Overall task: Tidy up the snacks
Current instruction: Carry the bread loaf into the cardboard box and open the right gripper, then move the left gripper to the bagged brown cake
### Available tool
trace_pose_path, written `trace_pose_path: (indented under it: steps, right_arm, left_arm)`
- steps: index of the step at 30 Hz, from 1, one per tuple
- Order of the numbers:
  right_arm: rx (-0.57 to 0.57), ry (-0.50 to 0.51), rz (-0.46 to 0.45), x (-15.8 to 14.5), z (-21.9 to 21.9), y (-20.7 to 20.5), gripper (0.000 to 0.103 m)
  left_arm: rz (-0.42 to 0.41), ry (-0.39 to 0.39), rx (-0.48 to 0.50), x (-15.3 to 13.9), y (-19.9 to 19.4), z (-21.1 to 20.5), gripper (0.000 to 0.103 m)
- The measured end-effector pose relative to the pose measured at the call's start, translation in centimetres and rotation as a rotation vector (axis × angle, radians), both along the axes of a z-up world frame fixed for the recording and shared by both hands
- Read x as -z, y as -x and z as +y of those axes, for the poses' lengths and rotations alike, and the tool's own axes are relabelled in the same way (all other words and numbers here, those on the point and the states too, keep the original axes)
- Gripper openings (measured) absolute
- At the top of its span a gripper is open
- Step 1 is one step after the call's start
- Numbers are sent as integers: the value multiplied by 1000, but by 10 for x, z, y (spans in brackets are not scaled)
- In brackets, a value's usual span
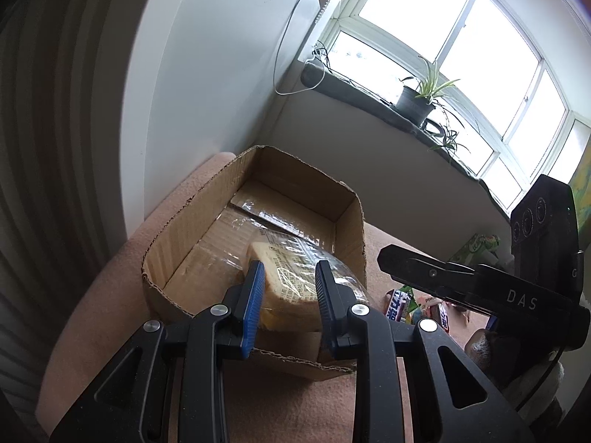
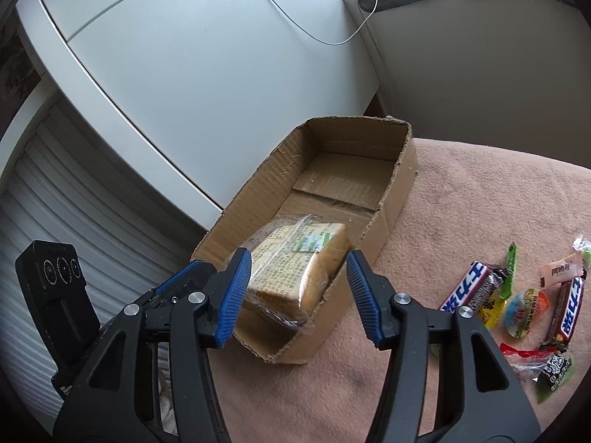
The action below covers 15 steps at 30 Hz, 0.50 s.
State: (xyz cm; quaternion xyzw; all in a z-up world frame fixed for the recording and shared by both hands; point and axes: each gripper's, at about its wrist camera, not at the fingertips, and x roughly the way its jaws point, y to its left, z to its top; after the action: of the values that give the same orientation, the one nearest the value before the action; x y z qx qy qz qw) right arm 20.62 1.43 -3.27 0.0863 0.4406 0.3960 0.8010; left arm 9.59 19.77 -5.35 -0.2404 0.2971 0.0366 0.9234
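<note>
A bread slice pack in clear plastic (image 1: 291,284) lies at the near end of an open cardboard box (image 1: 173,221). My left gripper (image 1: 290,277) is shut on the pack, its blue pads (image 1: 255,295) pressing both sides. In the right wrist view the same pack (image 2: 295,269) sits tilted in the box (image 2: 391,199). My right gripper (image 2: 297,277) is open and empty, hovering just before the box's near end with the pack between its spread fingers.
Loose snacks lie on the pink blanket (image 2: 480,192) to the right of the box: two chocolate bars (image 2: 471,286), a jelly cup (image 2: 526,312) and several small candies (image 2: 554,367). A white wall stands behind the box. A windowsill with a potted plant (image 1: 417,101) is farther back.
</note>
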Motion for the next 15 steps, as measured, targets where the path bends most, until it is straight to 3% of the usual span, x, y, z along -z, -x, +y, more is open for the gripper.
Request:
trace_pose_path:
  steps: [5, 9, 15]
  right_arm:
    - [60, 13, -24, -4, -44, 2, 65]
    - [126, 14, -22, -3, -87, 2, 66]
    - [231, 63, -42, 3, -147, 8, 66]
  left_arm:
    - [-10, 10, 22, -7, 5, -13, 30]
    - [-12, 17, 43, -9, 7, -27, 46]
    - [0, 34, 89, -8, 8, -52, 46]
